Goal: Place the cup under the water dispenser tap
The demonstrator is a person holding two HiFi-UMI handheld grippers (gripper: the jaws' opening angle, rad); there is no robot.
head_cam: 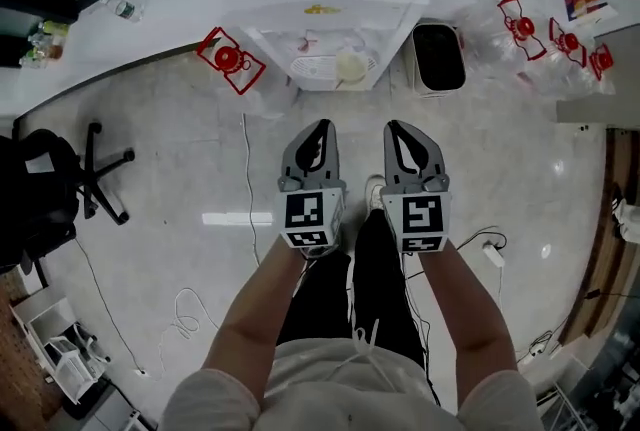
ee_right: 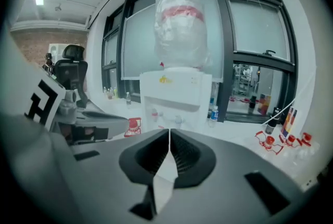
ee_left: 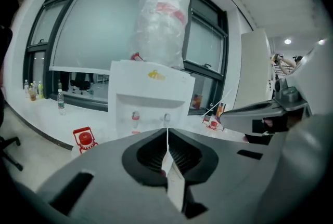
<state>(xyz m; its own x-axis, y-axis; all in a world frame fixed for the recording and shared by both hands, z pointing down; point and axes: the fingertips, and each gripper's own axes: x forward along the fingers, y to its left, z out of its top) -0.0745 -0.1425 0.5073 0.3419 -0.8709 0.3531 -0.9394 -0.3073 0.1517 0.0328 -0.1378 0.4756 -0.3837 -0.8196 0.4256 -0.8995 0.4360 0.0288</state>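
Observation:
The white water dispenser [head_cam: 330,29] stands against the windowed wall, with a plastic-wrapped bottle [ee_left: 161,23] on top. Its red tap [ee_left: 135,115] and grey tap [ee_left: 166,117] show just over my jaws. A pale round cup [head_cam: 350,66] sits in the dispenser's recess, seen from above; both gripper views hide it behind the jaws. My left gripper [head_cam: 320,125] and right gripper [head_cam: 393,125] hang side by side over the floor, well short of the dispenser and pointing at it. Both are shut with nothing between the jaws, as the left gripper [ee_left: 167,130] and right gripper [ee_right: 169,131] views show.
A black bin [head_cam: 438,56] stands right of the dispenser. Red-and-clear bags [head_cam: 230,59] lie to its left, and more [head_cam: 555,37] to the right. An office chair [head_cam: 60,184] stands at the far left. Cables [head_cam: 248,189] run across the floor, and bottles [ee_left: 60,101] line the window ledge.

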